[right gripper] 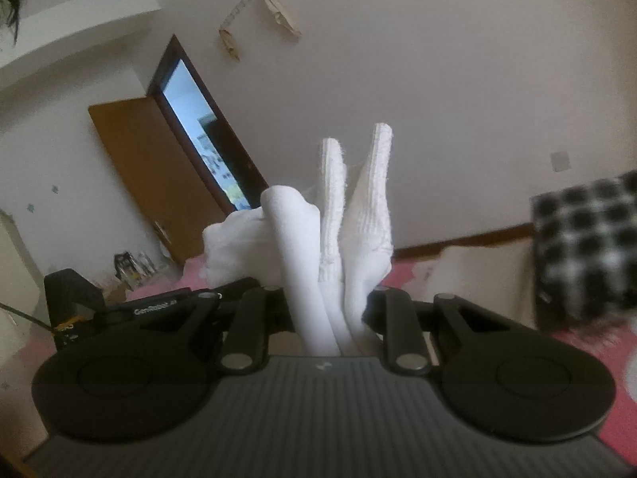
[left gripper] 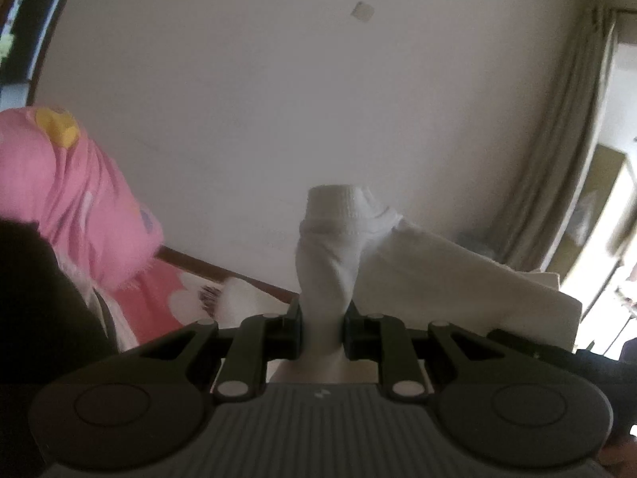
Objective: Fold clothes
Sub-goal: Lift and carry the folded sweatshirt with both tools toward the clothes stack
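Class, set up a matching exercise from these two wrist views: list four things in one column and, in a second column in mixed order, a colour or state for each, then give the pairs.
Things
1. left gripper
2. door
3. checked cloth
4. bedding

Colour or state
A. black and white
B. pink with a yellow patch
C. shut on white cloth
D. brown, standing open

Pairs: 1-C, 2-D, 3-A, 4-B
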Action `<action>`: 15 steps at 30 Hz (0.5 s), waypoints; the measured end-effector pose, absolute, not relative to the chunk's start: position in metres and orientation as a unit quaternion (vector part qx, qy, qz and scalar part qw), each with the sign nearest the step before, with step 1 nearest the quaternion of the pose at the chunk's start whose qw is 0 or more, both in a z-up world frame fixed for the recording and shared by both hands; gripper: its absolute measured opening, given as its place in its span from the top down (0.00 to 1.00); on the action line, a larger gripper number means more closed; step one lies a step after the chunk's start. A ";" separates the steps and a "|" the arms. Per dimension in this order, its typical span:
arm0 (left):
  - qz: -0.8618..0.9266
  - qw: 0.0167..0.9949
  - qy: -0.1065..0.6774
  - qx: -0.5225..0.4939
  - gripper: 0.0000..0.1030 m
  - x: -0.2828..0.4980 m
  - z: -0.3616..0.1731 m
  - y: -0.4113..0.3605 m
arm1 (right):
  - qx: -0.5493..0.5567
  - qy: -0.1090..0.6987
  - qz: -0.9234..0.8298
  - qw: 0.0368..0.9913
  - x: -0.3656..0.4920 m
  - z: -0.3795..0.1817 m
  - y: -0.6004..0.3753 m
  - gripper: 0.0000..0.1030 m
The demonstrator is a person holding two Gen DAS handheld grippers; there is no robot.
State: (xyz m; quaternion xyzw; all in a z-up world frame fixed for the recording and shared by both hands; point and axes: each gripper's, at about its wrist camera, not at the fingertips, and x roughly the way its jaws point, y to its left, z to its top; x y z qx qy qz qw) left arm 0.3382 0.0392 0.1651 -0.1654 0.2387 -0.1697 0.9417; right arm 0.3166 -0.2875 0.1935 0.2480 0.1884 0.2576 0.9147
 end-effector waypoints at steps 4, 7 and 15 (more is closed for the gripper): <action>-0.154 0.945 0.248 -0.146 0.81 0.387 0.152 0.043 | 0.282 0.193 0.272 0.899 0.382 0.163 -0.294 0.82; -0.150 0.945 0.257 -0.138 0.81 0.430 0.136 0.036 | 0.293 0.205 0.275 0.893 0.429 0.145 -0.303 0.82; -0.130 0.938 0.299 -0.114 0.81 0.539 0.074 0.014 | 0.311 0.255 0.258 0.879 0.558 0.089 -0.325 0.82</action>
